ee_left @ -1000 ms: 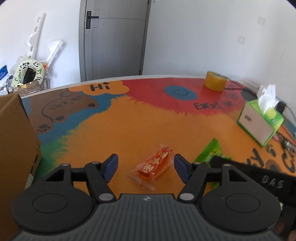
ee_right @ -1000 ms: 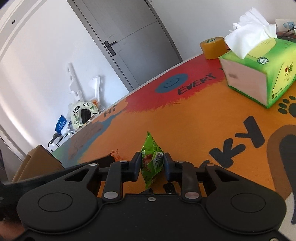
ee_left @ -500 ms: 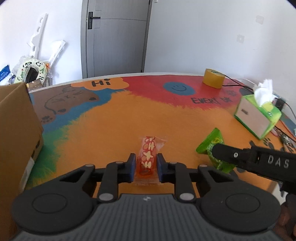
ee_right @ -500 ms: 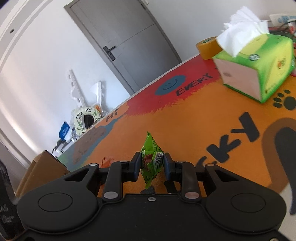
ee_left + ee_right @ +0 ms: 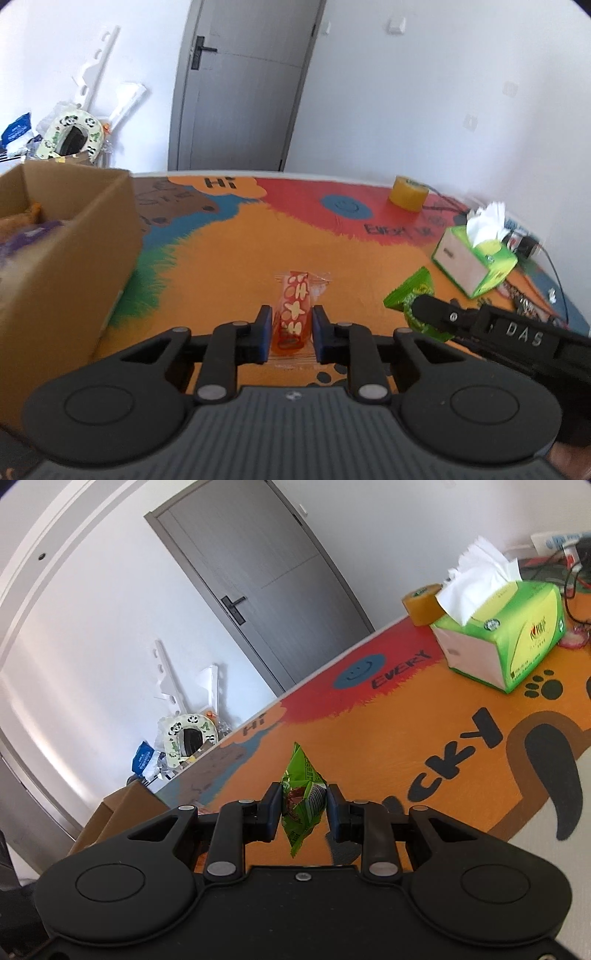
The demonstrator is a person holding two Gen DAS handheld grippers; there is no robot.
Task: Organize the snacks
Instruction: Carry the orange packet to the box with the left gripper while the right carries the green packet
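Observation:
My left gripper [image 5: 288, 326] is shut on an orange snack packet [image 5: 293, 310] with pale flower prints, lifted above the colourful table mat [image 5: 229, 266]. My right gripper [image 5: 303, 806] is shut on a green snack packet [image 5: 301, 794], held off the mat. In the left wrist view the same green snack packet [image 5: 410, 295] shows at the right, pinched at the tip of the right gripper's black fingers [image 5: 428, 310]. An open cardboard box [image 5: 70, 251] stands at the left with several snacks inside; the cardboard box [image 5: 118, 812] also shows low at the left in the right wrist view.
A green tissue box [image 5: 474, 258] and a roll of yellow tape [image 5: 408, 192] sit at the mat's far right, with cables [image 5: 554, 266] beyond. In the right wrist view the tissue box [image 5: 506, 635] and tape [image 5: 423, 605] lie ahead to the right. A grey door [image 5: 240, 85] and floor clutter [image 5: 70, 136] stand behind.
My left gripper shut on the orange packet and lifted it off the mat toward the box. My right gripper rose with the green packet still held.

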